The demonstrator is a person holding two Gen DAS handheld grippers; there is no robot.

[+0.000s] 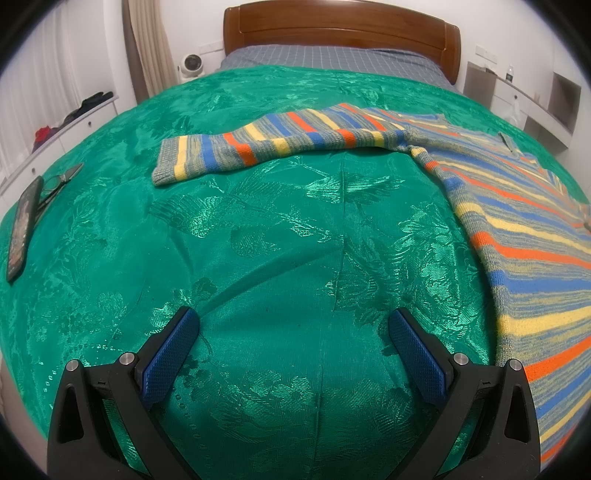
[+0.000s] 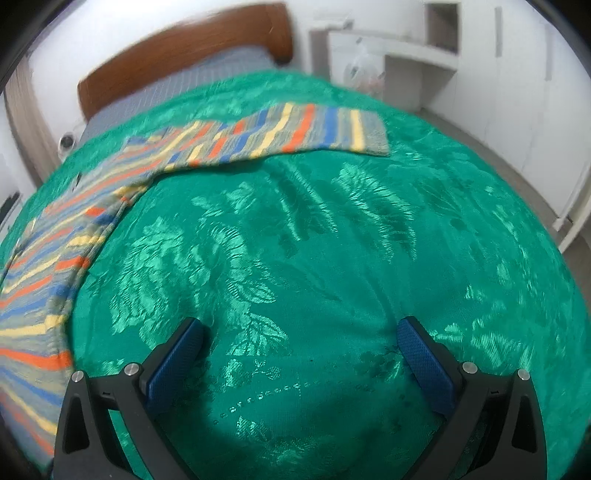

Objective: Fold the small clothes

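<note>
A striped knit sweater in blue, yellow, orange and grey lies spread flat on the green bedspread. In the left wrist view its body fills the right side and one sleeve stretches left across the bed. My left gripper is open and empty above bare bedspread, left of the sweater's body. In the right wrist view the sweater lies at the left and its other sleeve stretches right. My right gripper is open and empty above bare bedspread, right of the sweater's body.
A dark phone and a pair of glasses lie at the bed's left edge. The wooden headboard stands at the far end. White drawers run along the left, and white shelves stand to the right.
</note>
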